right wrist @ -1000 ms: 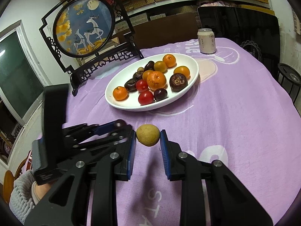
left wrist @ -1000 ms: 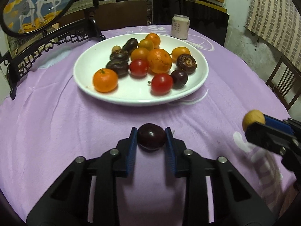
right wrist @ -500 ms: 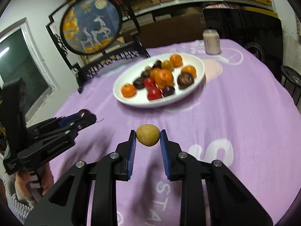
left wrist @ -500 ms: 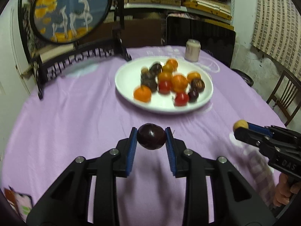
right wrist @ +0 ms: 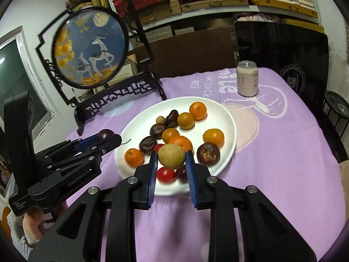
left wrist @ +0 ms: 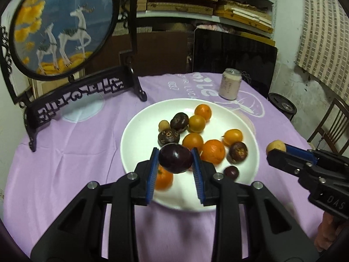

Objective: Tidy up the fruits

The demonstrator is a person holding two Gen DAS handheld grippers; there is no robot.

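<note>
My left gripper (left wrist: 175,159) is shut on a dark purple plum (left wrist: 175,158), held above the near side of a white plate (left wrist: 135,135). My right gripper (right wrist: 171,160) is shut on a small tan round fruit (right wrist: 171,156), also above the plate's (right wrist: 229,118) near rim. On the plate lie several oranges, dark wrinkled fruits, red tomatoes and a small plum. In the right wrist view the left gripper (right wrist: 109,136) shows at left with the plum (right wrist: 105,133). In the left wrist view the right gripper (left wrist: 272,150) shows at right with the tan fruit (left wrist: 276,146).
A purple cloth (left wrist: 65,163) covers the round table. A black carved stand with a round deer painting (left wrist: 61,26) is at back left. A pale can (left wrist: 230,86) stands behind the plate. A wooden chair (left wrist: 331,122) and a black stool (left wrist: 282,107) are at right.
Both grippers rose and now hang over the plate's near rim instead of over bare cloth in front of it. Each keeps its fruit. The view now shows more of the room behind.
</note>
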